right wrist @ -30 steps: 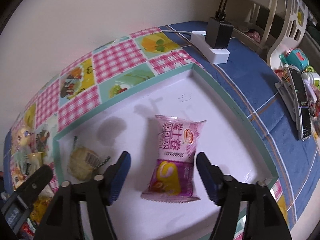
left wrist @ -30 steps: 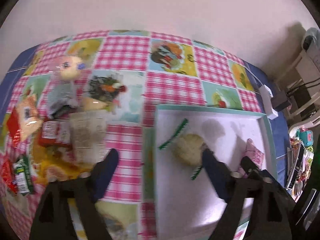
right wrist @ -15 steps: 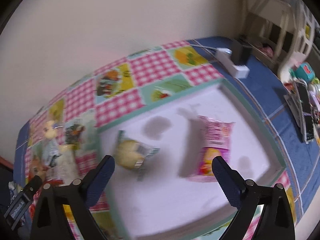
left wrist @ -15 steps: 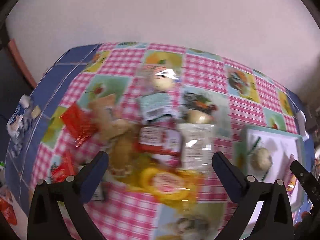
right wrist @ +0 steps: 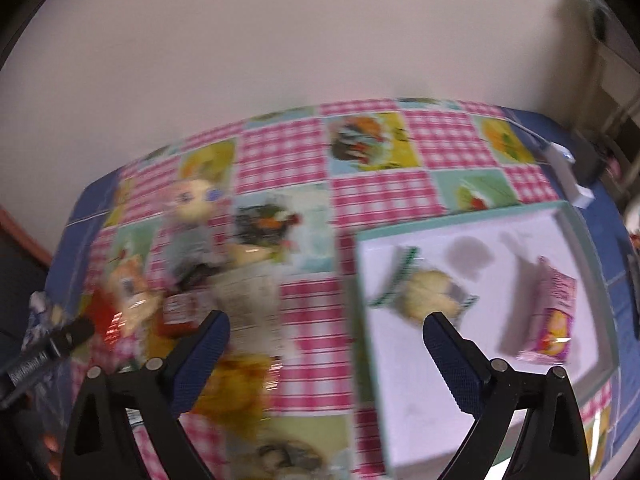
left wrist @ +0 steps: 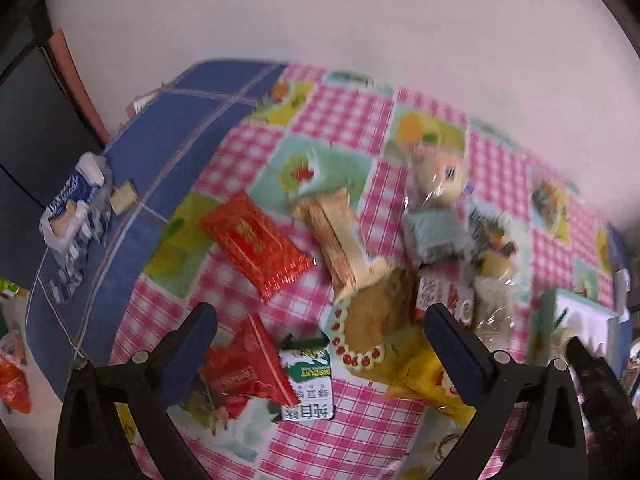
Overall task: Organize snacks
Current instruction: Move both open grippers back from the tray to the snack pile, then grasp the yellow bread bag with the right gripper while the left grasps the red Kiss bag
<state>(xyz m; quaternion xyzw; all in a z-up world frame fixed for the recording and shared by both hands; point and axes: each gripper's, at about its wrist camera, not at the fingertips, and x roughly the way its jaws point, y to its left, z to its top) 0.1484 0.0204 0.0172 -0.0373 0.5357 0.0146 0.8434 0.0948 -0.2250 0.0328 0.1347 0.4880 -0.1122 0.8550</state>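
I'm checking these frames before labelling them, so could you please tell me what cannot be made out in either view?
- Right wrist view: the snack pile is motion-blurred; its labels are unreadable.
- Right wrist view: the tray has its near corner cut off by the right gripper.
- Left wrist view: the tray is partly hidden by the other gripper at the edge.
- Left wrist view: the yellow packet is partly hidden behind a finger of the left gripper.

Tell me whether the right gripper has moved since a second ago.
Yes. The right gripper has swung left off the white tray, now straddling the tray's left edge toward the snack pile.
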